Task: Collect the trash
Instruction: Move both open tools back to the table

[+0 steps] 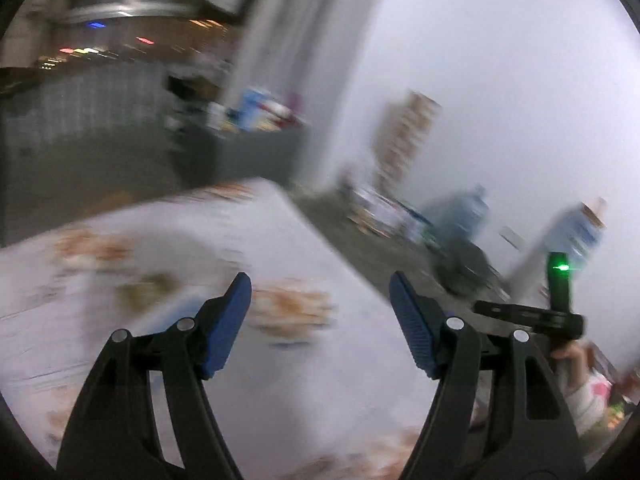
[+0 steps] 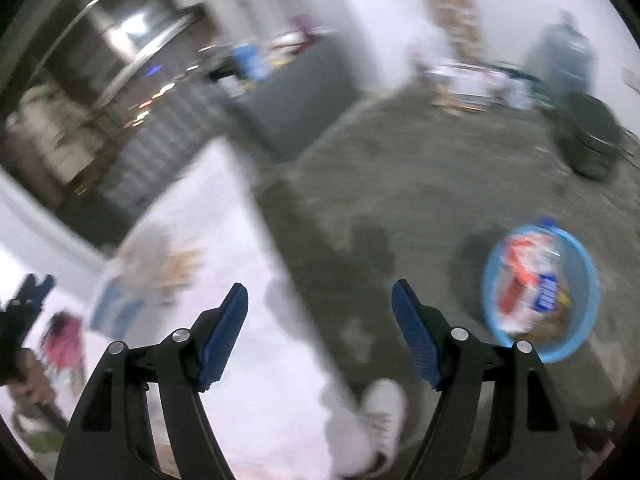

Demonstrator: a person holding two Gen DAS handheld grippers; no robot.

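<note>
Both views are heavily blurred. My left gripper (image 1: 320, 296) is open over a table with a white patterned cloth (image 1: 280, 380), and nothing is between its blue pads. My right gripper (image 2: 320, 304) is also open and empty, above the table's edge (image 2: 248, 360) and the grey floor. A light blue basin (image 2: 540, 292) sits on the floor to the right and holds several red, white and blue wrappers. On the cloth at the left lie a pink item (image 2: 64, 340) and a blue-white packet (image 2: 116, 308), both too blurred to name.
A person's white shoe (image 2: 384, 408) stands on the floor by the table edge. A hand (image 1: 572, 354) holds a black mount with a green light (image 1: 560, 268). A dark bin (image 2: 592, 140), water jugs (image 1: 464, 212) and clutter line the white wall.
</note>
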